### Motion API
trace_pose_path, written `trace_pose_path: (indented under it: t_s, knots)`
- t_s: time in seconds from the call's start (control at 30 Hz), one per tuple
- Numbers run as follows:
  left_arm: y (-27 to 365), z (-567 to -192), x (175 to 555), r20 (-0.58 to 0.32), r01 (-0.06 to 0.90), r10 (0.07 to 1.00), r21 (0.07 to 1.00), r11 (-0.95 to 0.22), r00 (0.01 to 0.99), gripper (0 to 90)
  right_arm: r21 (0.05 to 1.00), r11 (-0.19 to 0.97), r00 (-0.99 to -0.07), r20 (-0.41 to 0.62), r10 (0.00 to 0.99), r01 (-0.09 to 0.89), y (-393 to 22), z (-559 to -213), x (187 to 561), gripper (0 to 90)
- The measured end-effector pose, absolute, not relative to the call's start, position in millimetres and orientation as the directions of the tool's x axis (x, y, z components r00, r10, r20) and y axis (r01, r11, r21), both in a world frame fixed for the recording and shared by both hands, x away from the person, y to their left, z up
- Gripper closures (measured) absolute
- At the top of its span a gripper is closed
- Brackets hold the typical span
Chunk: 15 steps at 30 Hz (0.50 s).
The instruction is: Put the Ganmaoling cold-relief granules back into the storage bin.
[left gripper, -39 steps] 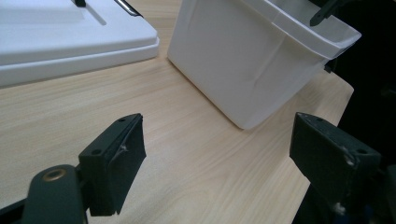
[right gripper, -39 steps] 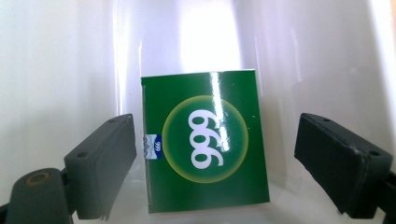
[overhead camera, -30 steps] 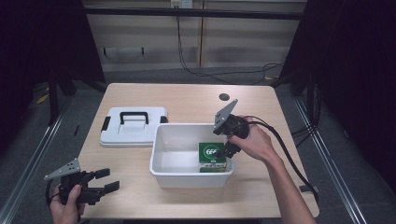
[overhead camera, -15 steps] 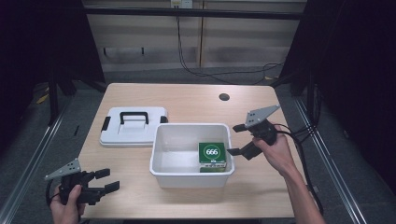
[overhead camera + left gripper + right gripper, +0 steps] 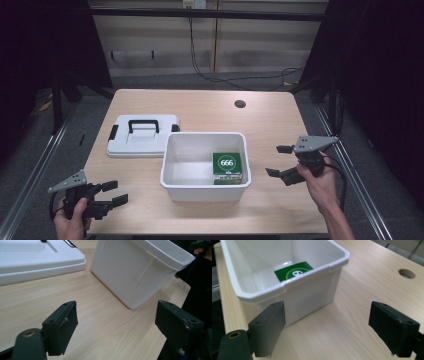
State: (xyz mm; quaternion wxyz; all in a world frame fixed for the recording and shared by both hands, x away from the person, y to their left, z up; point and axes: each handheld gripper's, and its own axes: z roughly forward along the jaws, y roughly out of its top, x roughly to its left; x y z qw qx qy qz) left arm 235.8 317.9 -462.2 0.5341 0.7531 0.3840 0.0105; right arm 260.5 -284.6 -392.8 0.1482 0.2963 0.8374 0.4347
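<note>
The white bin (image 5: 205,165) sits mid-table with the green box (image 5: 227,166) inside it, against the wall nearest the right gripper (image 5: 280,161). That gripper hovers just beside the bin, jaws spread wide and empty. The left gripper (image 5: 114,193) rests low off the bin's other near corner — also wide open, holding nothing. The lid (image 5: 144,135) lies flat just beyond the bin's left side. The likely risk is the light, nearly empty bin sliding or tipping if a jaw catches its rim, or the lid going on crooked if lifted by one edge.
</note>
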Motion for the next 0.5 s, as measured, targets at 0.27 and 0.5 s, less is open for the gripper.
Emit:
trace_pose_path:
  t_s: [0.27,0.5]
  knots:
    - [317,-463,236,-0.392,0.568,0.590,0.810,-0.142,0.706,18.2,0.836,0.365,-0.713,0.044,0.700,0.410,-307,-422,238,13.2]
    - [319,-462,236,-0.395,0.567,0.587,0.812,-0.136,0.706,18.2,0.799,0.377,-0.693,0.067,0.718,0.468,-319,-451,235,13.1]
